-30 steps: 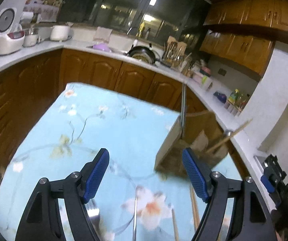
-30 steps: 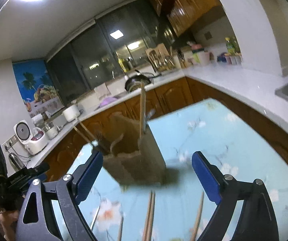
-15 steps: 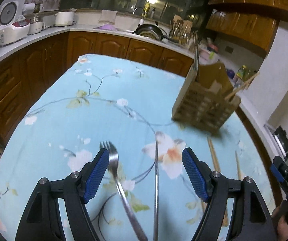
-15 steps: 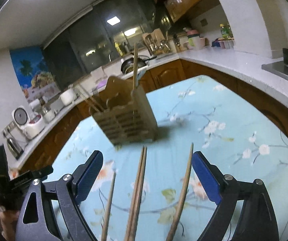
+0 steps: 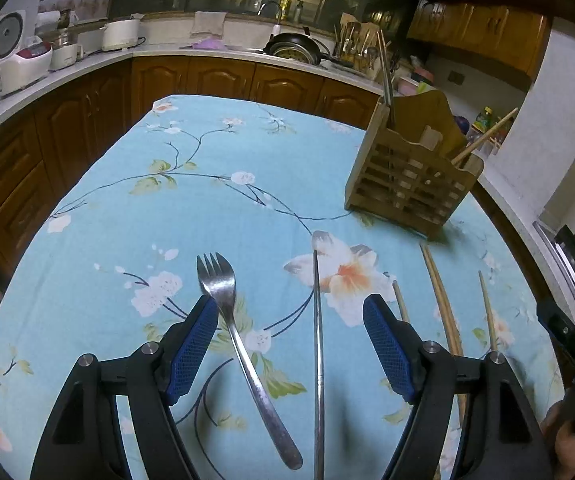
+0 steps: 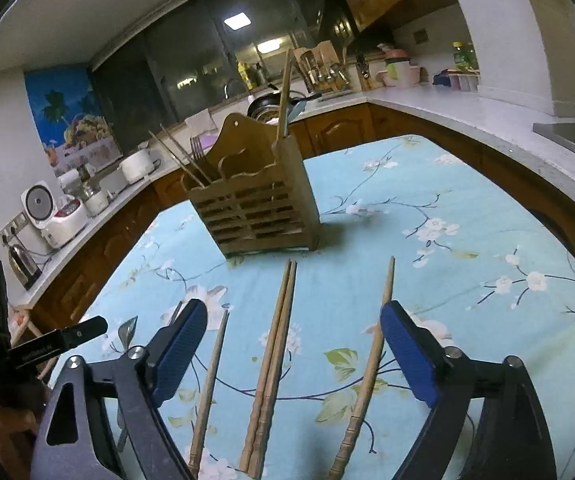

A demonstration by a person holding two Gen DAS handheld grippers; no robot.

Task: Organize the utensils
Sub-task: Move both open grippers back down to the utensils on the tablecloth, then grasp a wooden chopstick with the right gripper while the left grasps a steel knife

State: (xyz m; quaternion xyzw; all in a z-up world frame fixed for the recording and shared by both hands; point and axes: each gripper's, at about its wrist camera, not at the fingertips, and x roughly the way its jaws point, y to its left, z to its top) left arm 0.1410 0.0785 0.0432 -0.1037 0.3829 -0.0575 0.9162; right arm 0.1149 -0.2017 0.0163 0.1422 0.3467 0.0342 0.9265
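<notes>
Four slim wooden chopsticks (image 6: 273,364) — one steel fork (image 5: 243,344)

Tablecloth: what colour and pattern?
Light blue tablecloth with white flowers on branches; clearest in the left wrist view.

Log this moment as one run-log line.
left hand-held gripper: open over fork | right hand-held gripper: closing, over chopsticks, not gripping | holder: upright

A white stone countertop (image 5: 87,65) wraps the room above brown wooden cabinets (image 5: 223,80) — dark glass windows (image 6: 191,68) behind reflect ceiling lights. A white rice cooker (image 6: 53,210) stands at its left end, a tropical fruit poster (image 6: 71,120) above.
</notes>
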